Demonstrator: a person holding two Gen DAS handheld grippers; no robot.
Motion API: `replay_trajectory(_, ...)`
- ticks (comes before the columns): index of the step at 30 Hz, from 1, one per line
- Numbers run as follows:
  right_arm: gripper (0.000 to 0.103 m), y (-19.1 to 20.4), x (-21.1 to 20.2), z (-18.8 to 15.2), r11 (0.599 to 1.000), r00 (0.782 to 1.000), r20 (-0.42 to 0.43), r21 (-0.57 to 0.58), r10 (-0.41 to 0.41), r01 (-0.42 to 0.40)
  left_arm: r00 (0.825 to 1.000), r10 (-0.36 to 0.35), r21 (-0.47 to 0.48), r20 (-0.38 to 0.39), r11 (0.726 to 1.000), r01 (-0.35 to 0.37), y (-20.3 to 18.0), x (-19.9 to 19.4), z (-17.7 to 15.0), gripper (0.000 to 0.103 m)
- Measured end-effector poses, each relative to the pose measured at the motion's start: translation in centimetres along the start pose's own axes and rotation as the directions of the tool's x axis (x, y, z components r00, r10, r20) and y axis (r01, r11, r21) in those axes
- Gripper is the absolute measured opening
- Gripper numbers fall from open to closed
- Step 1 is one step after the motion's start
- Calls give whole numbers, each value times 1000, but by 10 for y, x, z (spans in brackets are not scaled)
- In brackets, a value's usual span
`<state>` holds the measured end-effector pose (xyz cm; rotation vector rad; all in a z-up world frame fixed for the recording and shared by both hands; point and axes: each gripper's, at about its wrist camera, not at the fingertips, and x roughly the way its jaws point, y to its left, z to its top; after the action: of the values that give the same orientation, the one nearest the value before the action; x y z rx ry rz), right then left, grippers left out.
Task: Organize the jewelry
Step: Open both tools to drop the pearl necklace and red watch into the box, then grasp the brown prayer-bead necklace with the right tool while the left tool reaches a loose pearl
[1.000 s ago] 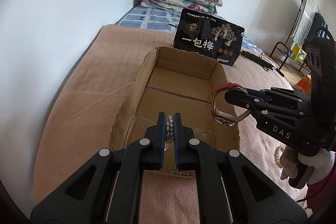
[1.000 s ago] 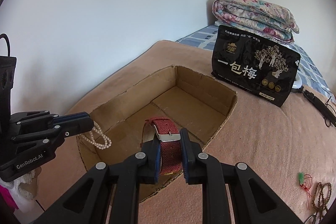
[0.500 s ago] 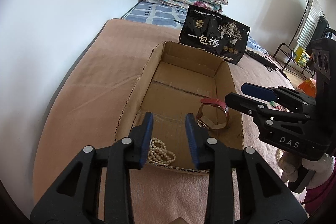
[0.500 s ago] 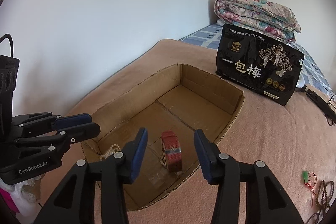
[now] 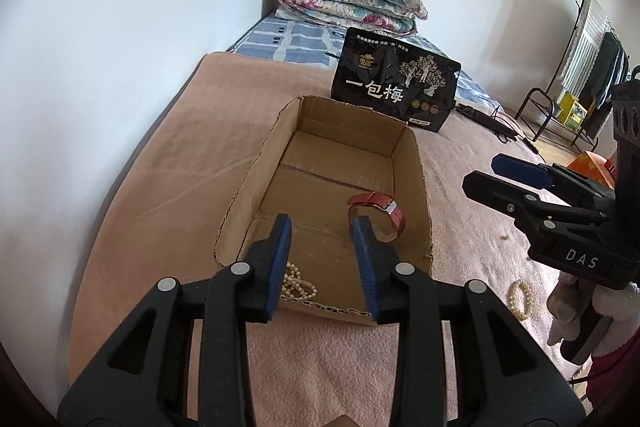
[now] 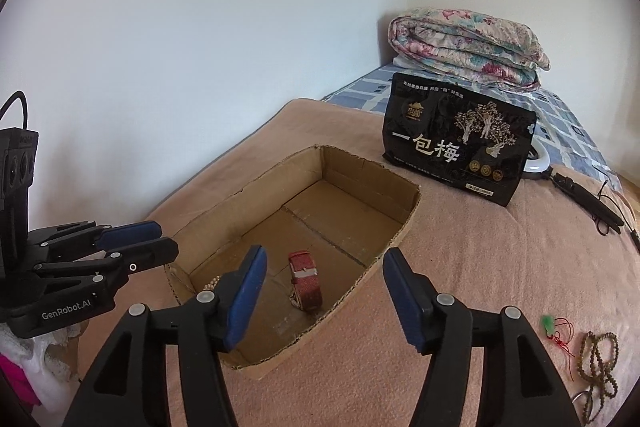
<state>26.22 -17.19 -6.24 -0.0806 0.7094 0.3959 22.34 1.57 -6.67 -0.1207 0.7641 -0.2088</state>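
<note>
Corrugated cardboard box (image 5: 412,163), open top w/ ragged cut rim, sits on fuzzy pink blanket (image 6: 460,267); inside near its front wall lie a red woven-strap watch (image 6: 306,285) on edge and a heap of small pearl beads (image 5: 298,285) in the front corner. Left tongs (image 5: 322,227) partly open, nothing between pads; right tongs (image 6: 324,263) opening wide, empty, both above box front edge. Outside box to its right: pearl bracelet (image 5: 520,297), brown bead string (image 6: 598,357), red cord w/ green charm (image 6: 554,329); bare blanket around.

Matt corrugated cardboard box (image 5: 412,163) with ragged edges; woven red cloth watch strap (image 6: 307,287); glossy black pouch (image 6: 460,139); fuzzy pink blanket (image 6: 460,259)
</note>
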Motion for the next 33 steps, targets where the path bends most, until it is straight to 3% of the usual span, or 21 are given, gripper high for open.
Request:
replay_trajectory(2, 74, -5, -10, -1, 1000, 1000, 14, 5, -14, 14, 1000, -3, 8, 8, 1000, 3, -5, -5, 0, 32)
replay_trajectory(15, 94, -67, -77, -28, 989, 990, 67, 93, -124, 118, 998, -57, 72, 23, 996, 56, -57, -13, 1, 32)
replay_trajectory(17, 101, -80, -89, -35, 984, 986, 71, 104, -152, 144, 998, -66, 89, 23, 994, 64, -68, -13, 0, 32)
replay_trajectory(21, 102, -102, -112, -48, 974, 976, 79, 117, -204, 194, 995, -95, 117, 11, 989, 93, -88, -11, -2, 33)
replay_trajectory(24, 103, -120, -128, -60, 964, 967, 74, 125, -244, 233, 993, -121, 139, 7, 983, 119, -104, -10, -5, 42)
replay_trajectory(33, 103, -176, -167, -96, 929, 939, 27, 161, -342, 334, 982, -185, 198, -46, 961, 190, -157, 10, -16, 42)
